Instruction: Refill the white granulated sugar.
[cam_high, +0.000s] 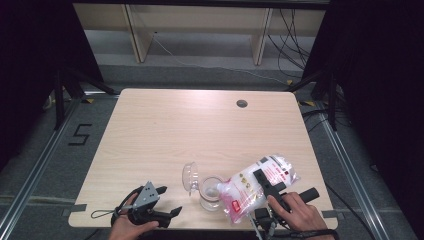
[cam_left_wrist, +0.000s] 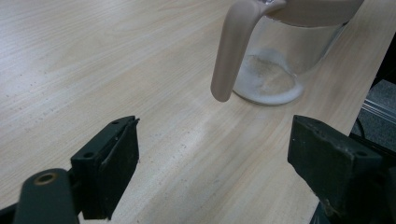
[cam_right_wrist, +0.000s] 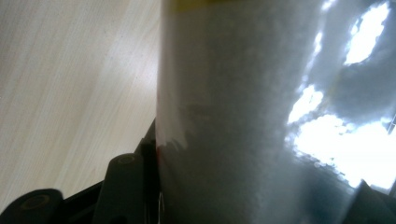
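A clear glass jar (cam_high: 211, 194) stands near the table's front edge, with its clear lid (cam_high: 189, 177) tipped open to the left. In the left gripper view the jar (cam_left_wrist: 273, 60) has a beige rim and a beige handle (cam_left_wrist: 230, 51), and a little white powder lies on its bottom. A clear bag of white granules with red print (cam_high: 250, 186) is tilted, its lower end over the jar's mouth. My right gripper (cam_high: 259, 176) is shut on the bag (cam_right_wrist: 243, 116), one jaw lying across its top. My left gripper (cam_high: 170, 200) stands open to the left of the jar, its fingers (cam_left_wrist: 112, 158) wide apart and nothing between them.
The wooden table (cam_high: 165, 130) has a round cable hole (cam_high: 242, 103) at the back right. The jar and bag sit close to the front edge. Beyond the table are a floor with cables and wooden shelf legs (cam_high: 135, 35).
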